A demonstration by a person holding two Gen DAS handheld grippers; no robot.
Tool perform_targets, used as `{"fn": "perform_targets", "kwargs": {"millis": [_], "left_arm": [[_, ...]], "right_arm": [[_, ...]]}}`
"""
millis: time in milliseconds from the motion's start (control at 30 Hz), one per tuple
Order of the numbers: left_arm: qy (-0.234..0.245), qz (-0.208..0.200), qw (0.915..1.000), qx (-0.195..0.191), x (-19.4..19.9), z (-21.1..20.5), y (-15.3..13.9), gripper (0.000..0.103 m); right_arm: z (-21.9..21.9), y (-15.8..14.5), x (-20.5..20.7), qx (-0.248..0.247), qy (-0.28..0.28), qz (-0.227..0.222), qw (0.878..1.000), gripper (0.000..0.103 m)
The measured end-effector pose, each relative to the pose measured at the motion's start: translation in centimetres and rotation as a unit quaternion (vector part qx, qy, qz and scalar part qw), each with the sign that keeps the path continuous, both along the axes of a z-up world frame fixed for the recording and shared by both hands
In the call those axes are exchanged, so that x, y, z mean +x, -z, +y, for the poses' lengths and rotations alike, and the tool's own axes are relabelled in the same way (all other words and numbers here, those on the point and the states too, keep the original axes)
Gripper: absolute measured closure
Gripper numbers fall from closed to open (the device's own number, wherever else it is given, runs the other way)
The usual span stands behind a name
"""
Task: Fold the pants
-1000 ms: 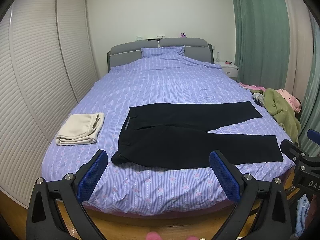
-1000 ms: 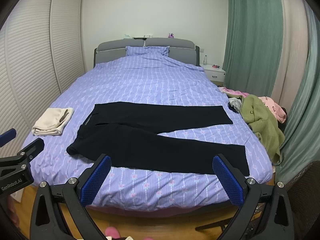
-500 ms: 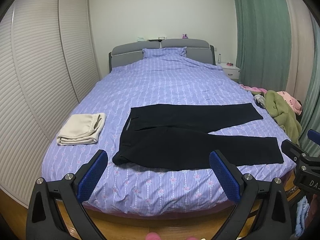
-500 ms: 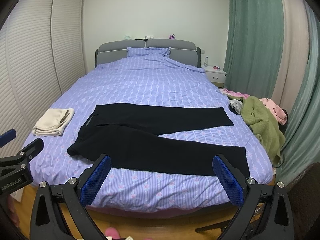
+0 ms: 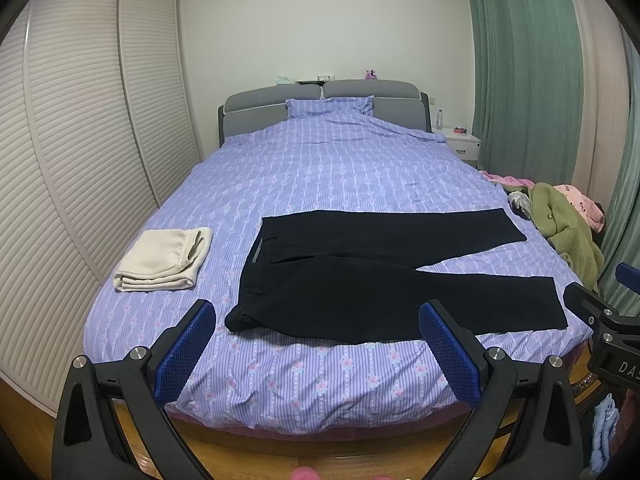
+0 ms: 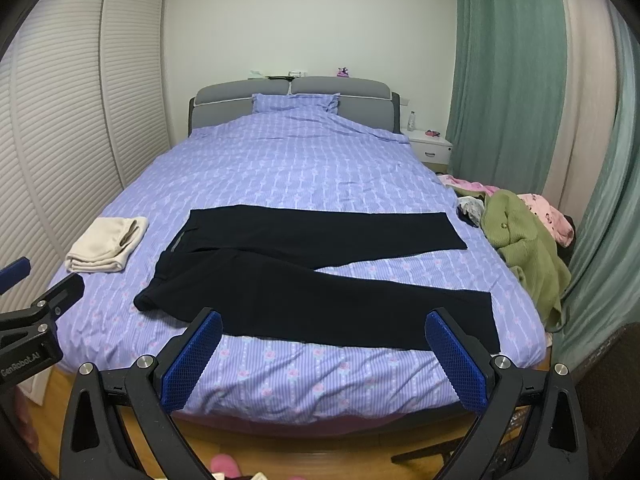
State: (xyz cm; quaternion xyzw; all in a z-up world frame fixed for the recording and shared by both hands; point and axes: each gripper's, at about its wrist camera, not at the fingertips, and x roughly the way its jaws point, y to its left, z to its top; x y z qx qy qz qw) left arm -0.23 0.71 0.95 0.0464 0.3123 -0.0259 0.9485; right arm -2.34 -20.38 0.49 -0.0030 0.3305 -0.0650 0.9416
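Note:
Black pants lie flat on the purple striped bed, waist to the left, two legs spread to the right. They also show in the right wrist view. My left gripper is open and empty, held off the foot of the bed before the waist end. My right gripper is open and empty, before the near leg. Each gripper shows at the edge of the other's view.
A folded cream garment lies on the bed's left side. A pile of green and pink clothes sits at the right edge. Slatted wardrobe doors stand left, green curtains right, a white nightstand by the headboard.
Both views have tilted slightly upward, so the bed sits a little lower in frame. The pants have not moved and both grippers stay open.

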Motion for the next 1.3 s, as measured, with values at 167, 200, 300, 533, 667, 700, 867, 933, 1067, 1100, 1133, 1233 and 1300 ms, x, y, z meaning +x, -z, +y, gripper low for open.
{"fn": "perform_targets", "kwargs": {"millis": [167,200,300,533,667,700,867,933,1067,1100,1133,1233,1300], "left_arm": [[0.001,-0.004,1.0,-0.001,-0.1,0.0,-0.1,0.0],[0.001,-0.005,1.0,-0.001,-0.1,0.0,-0.1,0.0],[0.001,-0.006,1.0,-0.002,0.0,0.0,-0.2,0.0],[0.0,-0.005,1.0,-0.001,0.0,0.0,-0.2,0.0],[-0.002,-0.003,1.0,-0.001,0.1,-0.1,-0.1,0.0],[-0.003,-0.002,1.0,-0.001,0.2,-0.1,-0.1,0.0],[-0.006,0.004,1.0,0.003,0.7,-0.2,0.3,0.0],[-0.009,0.006,0.9999,0.003,0.8,-0.2,0.5,0.0],[-0.019,0.014,0.9997,0.005,1.2,0.2,1.2,0.0],[-0.022,0.017,0.9996,0.005,1.3,0.3,1.4,0.0],[-0.025,0.021,0.9995,0.005,1.4,0.5,1.6,0.0],[-0.039,0.03,0.9988,0.007,1.8,1.1,2.5,0.0],[-0.048,0.034,0.9982,0.007,2.0,1.8,3.1,0.0]], "right_arm": [[-0.2,0.0,0.0,0.0,0.0,-0.001,1.0,0.0],[-0.2,0.0,0.1,0.0,0.001,-0.002,1.0,0.0],[-0.2,0.0,0.1,0.0,0.0,-0.002,1.0,0.0],[-0.2,0.0,0.3,0.002,-0.002,0.002,1.0,0.0],[-0.3,0.1,0.5,0.004,-0.003,0.005,1.0,0.0],[-0.3,0.2,0.5,0.003,-0.004,0.006,1.0,0.0],[-0.2,0.6,1.0,0.004,-0.005,0.014,1.0,0.0],[-0.3,0.9,1.2,0.007,-0.007,0.019,1.0,0.0],[-0.1,1.6,1.7,0.01,-0.01,0.03,0.999,0.0],[0.1,1.9,1.9,0.012,-0.011,0.034,0.999,0.0],[0.1,2.1,2.1,0.012,-0.012,0.037,0.999,0.0],[0.1,2.8,2.9,0.014,-0.017,0.048,0.999,0.0],[0.2,3.6,3.6,0.019,-0.021,0.058,0.998,0.0]]}}
